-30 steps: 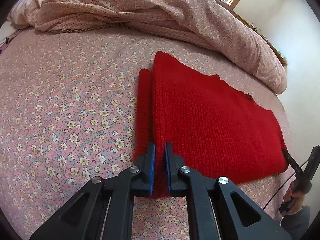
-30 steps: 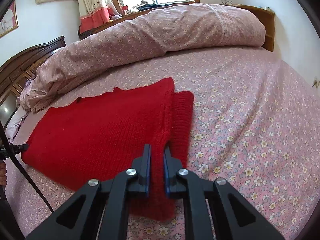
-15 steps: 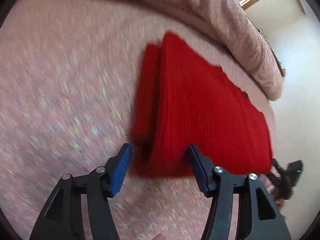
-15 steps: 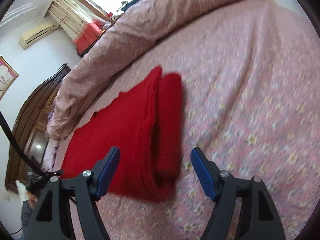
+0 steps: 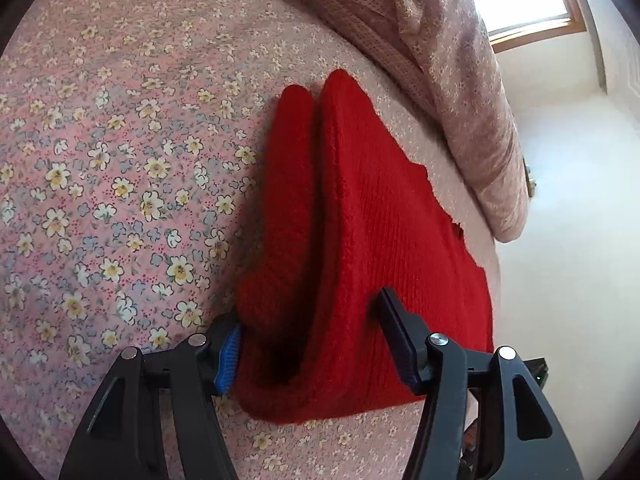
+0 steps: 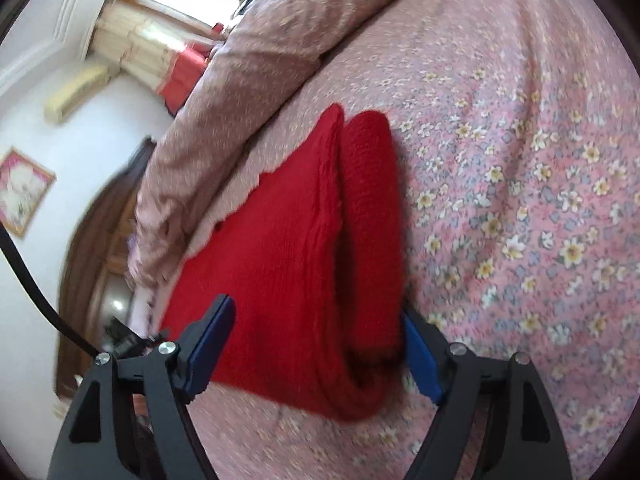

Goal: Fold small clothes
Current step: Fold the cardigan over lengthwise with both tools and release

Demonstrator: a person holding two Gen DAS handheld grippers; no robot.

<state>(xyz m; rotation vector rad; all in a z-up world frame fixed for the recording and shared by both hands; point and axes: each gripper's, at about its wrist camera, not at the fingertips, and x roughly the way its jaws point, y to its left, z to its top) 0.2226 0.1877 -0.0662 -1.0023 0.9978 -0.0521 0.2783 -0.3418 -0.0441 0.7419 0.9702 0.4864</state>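
Floral bed (image 5: pixel 120 184) carries a folded red knit (image 5: pixel 380 240); left claw (image 5: pixel 316 344) and right claw (image 6: pixel 320 344) gape wide, straddling its near corners, gripping nothing.

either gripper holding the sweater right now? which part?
Neither. Left gripper and right gripper are both open, each straddling an end of the folded red sweater lying on the bed, not clamped.

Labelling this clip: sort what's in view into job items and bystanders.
Job items:
- folded red knitted garment
- left gripper, open, straddling its near end
- right gripper, open, straddling its other end

Bystanders:
- pink floral bedsheet
- bunched pink floral quilt
- framed picture on the wall
- window curtain
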